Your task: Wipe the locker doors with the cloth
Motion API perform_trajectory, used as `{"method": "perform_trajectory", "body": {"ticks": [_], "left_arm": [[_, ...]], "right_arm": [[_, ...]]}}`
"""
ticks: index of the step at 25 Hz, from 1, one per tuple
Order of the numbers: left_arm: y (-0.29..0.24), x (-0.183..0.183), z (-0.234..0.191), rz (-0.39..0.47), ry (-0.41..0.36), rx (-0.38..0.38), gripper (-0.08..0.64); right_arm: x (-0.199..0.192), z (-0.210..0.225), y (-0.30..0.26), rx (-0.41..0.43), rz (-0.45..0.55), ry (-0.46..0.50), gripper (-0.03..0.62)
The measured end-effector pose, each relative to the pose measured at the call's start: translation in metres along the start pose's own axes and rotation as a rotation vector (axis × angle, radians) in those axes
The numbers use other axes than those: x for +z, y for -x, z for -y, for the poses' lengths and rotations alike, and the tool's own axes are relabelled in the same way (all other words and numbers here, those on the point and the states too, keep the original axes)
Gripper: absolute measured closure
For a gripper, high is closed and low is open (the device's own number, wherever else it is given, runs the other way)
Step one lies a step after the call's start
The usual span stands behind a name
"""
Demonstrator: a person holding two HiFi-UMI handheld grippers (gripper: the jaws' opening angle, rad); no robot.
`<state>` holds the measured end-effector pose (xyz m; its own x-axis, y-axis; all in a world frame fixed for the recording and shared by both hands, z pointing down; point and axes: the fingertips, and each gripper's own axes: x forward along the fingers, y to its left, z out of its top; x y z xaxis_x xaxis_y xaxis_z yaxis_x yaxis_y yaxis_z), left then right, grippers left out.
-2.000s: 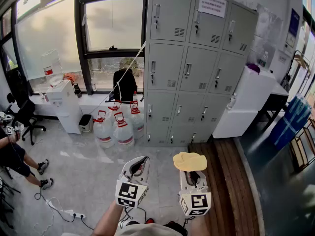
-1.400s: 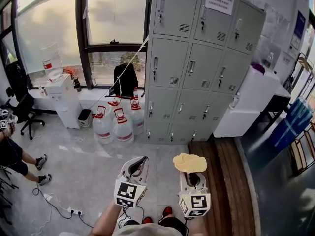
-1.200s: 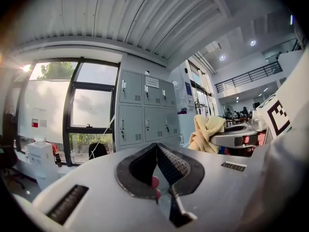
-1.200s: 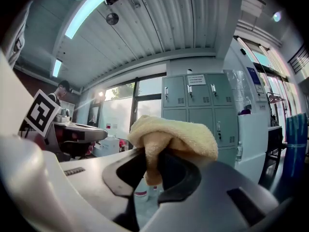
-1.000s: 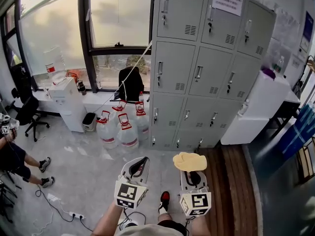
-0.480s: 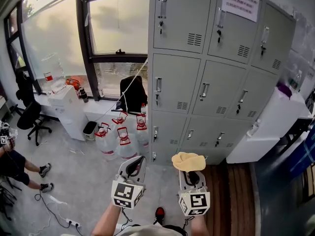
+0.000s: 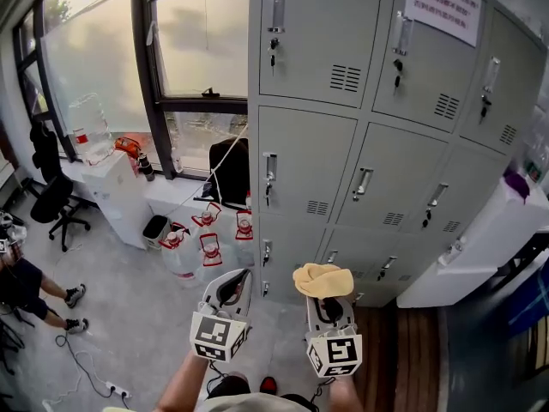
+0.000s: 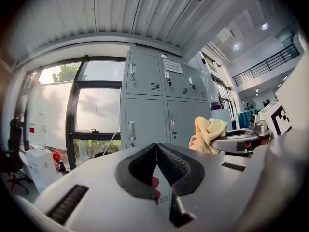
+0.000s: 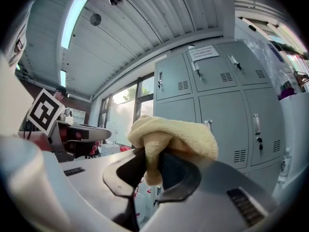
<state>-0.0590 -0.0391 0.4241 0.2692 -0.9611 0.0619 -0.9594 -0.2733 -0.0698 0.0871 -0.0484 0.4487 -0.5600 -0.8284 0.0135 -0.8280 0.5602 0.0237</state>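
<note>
A tall grey bank of lockers (image 7: 360,136) with small doors, handles and vents fills the upper right of the head view; it also shows ahead in the left gripper view (image 8: 159,105) and the right gripper view (image 9: 227,105). My right gripper (image 7: 322,292) is shut on a pale yellow cloth (image 7: 322,279), bunched over its jaws (image 9: 169,139), a short way in front of the lower locker doors. My left gripper (image 7: 233,286) hangs beside it, shut with nothing in it (image 8: 155,170). The cloth also shows at the right of the left gripper view (image 8: 206,132).
Several water jugs with red caps (image 7: 206,247) stand on the floor left of the lockers, below a big window (image 7: 129,50). A white water dispenser (image 7: 111,183) and a black chair (image 7: 51,200) are at the left. A person (image 7: 21,273) sits at the far left. A white cabinet (image 7: 480,247) stands right.
The view has closed in on the lockers, which now loom larger and higher. Both grippers keep the same pose, the right still holding the cloth.
</note>
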Motion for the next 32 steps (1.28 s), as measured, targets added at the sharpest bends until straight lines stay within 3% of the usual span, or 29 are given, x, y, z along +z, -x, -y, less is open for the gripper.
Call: {"method": "perform_trajectory", "body": {"ticks": [15,27,32], "left_arm": [[-0.096,0.01,-0.073,0.005,-0.001,0.047,0.537],[-0.153,0.031,-0.14,0.031,-0.002,0.055,0.537],[-0.16,0.025,-0.157,0.019,0.009,0.058,0.537]], "right_arm": [[0.014,0.035,-0.127,0.06,0.035,0.019,0.517],[0.117,0.012,-0.232,0.143,0.164,0.1,0.517],[0.155,0.001,-0.27,0.168,0.194,0.08,0.517]]}}
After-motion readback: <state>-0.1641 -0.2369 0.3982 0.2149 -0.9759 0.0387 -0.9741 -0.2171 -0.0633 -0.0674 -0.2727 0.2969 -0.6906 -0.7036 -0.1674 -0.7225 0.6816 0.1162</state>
